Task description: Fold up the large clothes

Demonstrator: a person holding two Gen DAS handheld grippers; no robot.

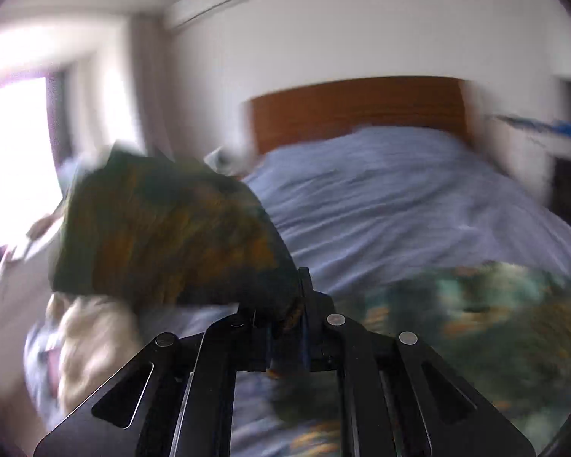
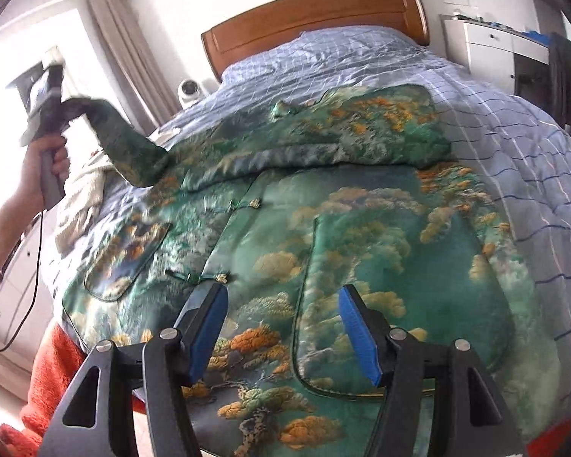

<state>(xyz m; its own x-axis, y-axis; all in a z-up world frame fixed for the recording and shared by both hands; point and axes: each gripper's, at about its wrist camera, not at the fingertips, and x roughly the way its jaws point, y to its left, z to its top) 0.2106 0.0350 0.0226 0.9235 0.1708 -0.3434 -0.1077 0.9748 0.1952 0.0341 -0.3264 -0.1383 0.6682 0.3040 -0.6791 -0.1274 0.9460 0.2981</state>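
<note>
Centrally, a green patterned jacket (image 2: 323, 209) is being shown spread across the blue checked quilt (image 2: 514, 144) of a bed with a wooden headboard (image 2: 312, 11). At the upper left of the right wrist view, one sleeve (image 2: 125, 141) is being held aloft, pinched in the closed left gripper (image 1: 293, 312), which is being grasped by a hand (image 2: 53, 160). At the lower centre, the right gripper (image 2: 283, 327) is being held with its blue pads (image 2: 205, 335) apart above the jacket's hem, nothing being gripped.
</note>
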